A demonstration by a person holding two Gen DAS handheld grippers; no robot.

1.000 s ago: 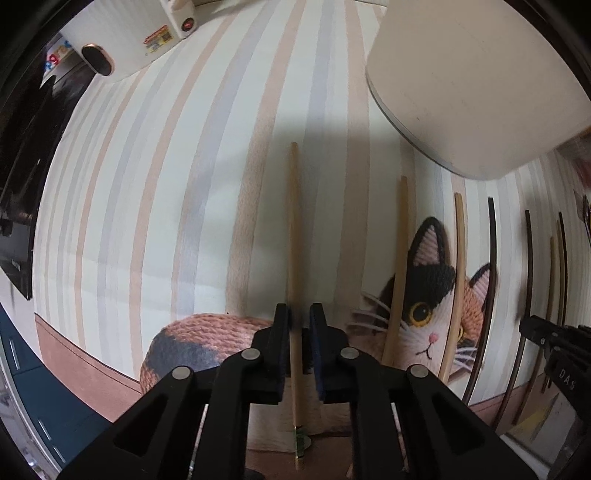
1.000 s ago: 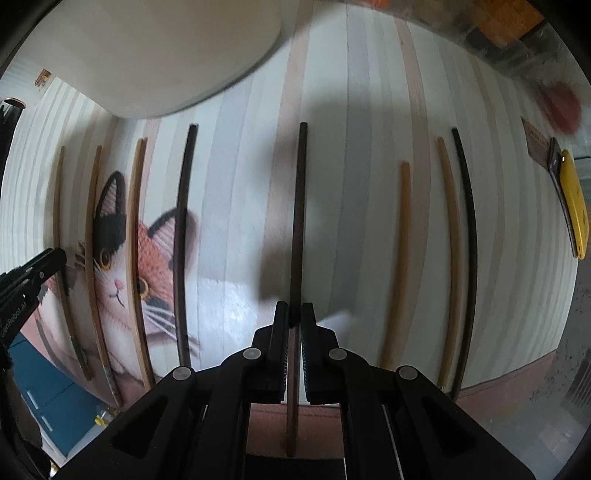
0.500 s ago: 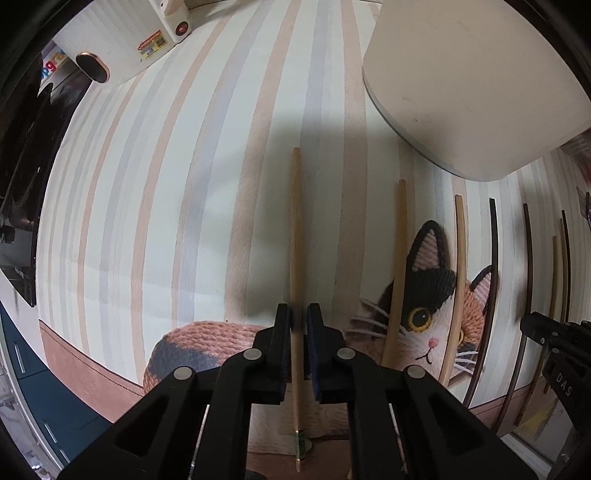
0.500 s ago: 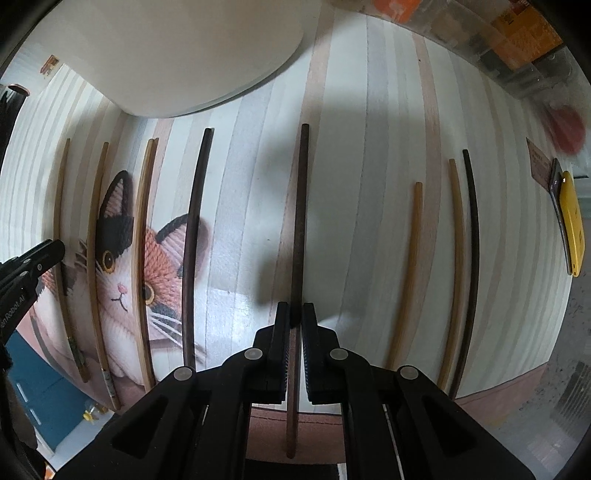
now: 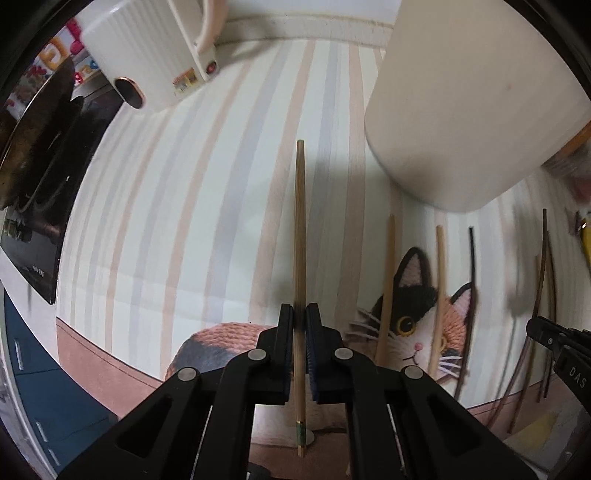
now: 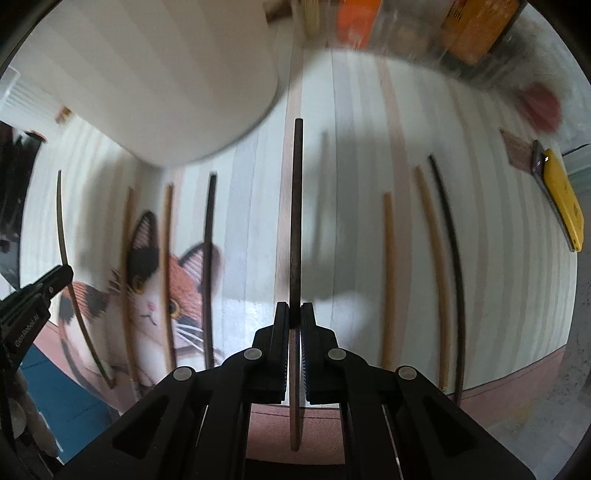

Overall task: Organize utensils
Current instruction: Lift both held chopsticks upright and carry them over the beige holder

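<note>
My left gripper [image 5: 300, 314] is shut on a light wooden chopstick [image 5: 300, 229] and holds it lifted above the striped cat mat [image 5: 184, 221], tip pointing toward the white cylindrical holder [image 5: 461, 110]. My right gripper [image 6: 294, 312] is shut on a dark brown chopstick [image 6: 296, 206], also lifted, its tip near the holder [image 6: 166, 81]. Several more chopsticks, light [image 6: 386, 273] and dark [image 6: 209, 258], lie in rows on the mat [image 6: 351, 221].
A white kettle [image 5: 147, 55] stands at the far left, with a black stove [image 5: 33, 166] beside it. A yellow object [image 6: 563, 199] lies at the mat's right edge. Orange boxes [image 6: 476, 29] stand behind. The other gripper shows at each view's edge.
Both grippers have risen and moved forward with their chopsticks, off the mat. The white holder now looms larger and closer in both views.
</note>
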